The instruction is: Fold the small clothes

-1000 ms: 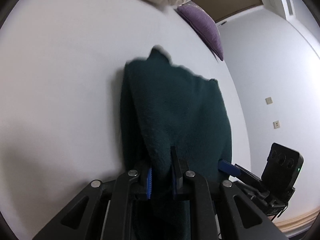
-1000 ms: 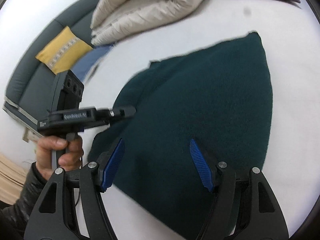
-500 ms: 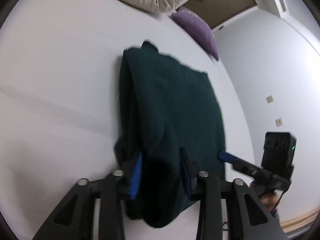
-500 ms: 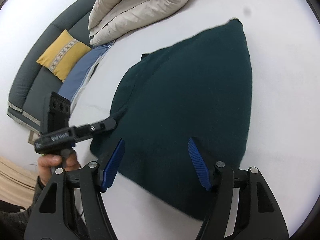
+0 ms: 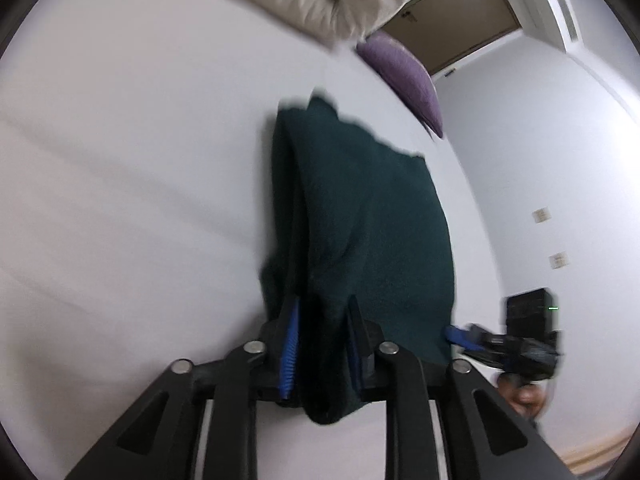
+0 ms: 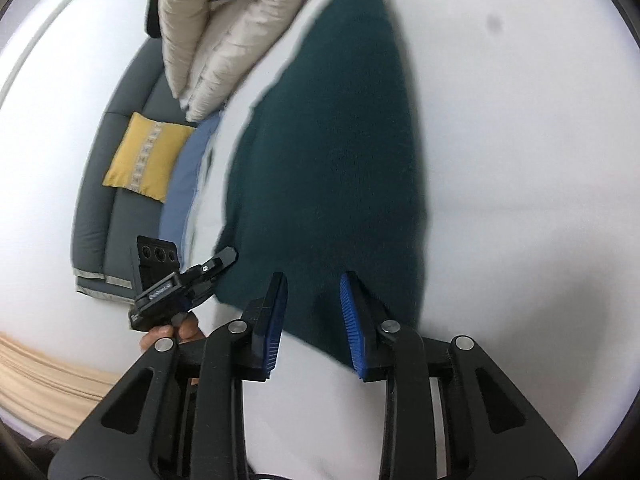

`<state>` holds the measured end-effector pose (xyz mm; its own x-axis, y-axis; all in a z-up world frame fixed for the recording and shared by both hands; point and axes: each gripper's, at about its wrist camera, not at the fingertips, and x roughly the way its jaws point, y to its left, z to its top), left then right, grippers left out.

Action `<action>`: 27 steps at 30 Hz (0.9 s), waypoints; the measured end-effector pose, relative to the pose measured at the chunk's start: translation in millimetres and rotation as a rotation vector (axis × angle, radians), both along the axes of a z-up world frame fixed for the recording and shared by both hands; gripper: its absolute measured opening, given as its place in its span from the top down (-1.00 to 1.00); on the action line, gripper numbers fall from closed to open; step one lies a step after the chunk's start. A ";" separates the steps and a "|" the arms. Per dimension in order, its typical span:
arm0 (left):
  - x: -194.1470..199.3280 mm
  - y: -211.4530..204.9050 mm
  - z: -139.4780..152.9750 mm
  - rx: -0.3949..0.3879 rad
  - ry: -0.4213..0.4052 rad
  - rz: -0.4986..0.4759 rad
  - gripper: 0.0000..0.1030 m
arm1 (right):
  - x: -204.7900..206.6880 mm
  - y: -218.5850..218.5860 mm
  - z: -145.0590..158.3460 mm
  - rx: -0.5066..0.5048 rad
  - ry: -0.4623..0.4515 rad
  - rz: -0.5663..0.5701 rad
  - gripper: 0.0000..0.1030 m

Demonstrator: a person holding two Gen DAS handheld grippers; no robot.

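Note:
A dark green garment [image 5: 360, 208] lies folded lengthwise on the white bed [image 5: 140, 160]. My left gripper [image 5: 322, 332] has the garment's near left edge bunched between its blue pads and lifted a little; its jaws are closing. In the right wrist view the same garment [image 6: 332, 152] stretches away from me. My right gripper [image 6: 314, 312] straddles its near corner, jaws closing, with cloth lying between the pads and not pinched. The left gripper [image 6: 218, 264] shows at the garment's left edge, and the right gripper [image 5: 460, 336] at the right of the left wrist view.
A beige quilted cover [image 6: 216, 28] is bundled at the bed's far end, with a purple pillow [image 5: 404, 76] beside it. A grey sofa with a yellow cushion [image 6: 144, 156] stands left of the bed [image 6: 520, 160]. A person's hand [image 6: 176, 332] holds the left gripper.
The right gripper dropped to the garment's near corner, rolled, and its jaws narrowed around the cloth. The left gripper's jaws widened, then narrowed on the edge as it drew back.

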<state>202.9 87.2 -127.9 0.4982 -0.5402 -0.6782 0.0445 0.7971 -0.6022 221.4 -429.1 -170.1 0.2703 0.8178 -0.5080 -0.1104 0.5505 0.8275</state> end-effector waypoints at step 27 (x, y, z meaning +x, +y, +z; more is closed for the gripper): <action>74.1 -57.3 -28.0 0.156 -0.029 -0.061 0.85 | 213.6 10.6 0.6 0.003 0.028 -0.236 0.00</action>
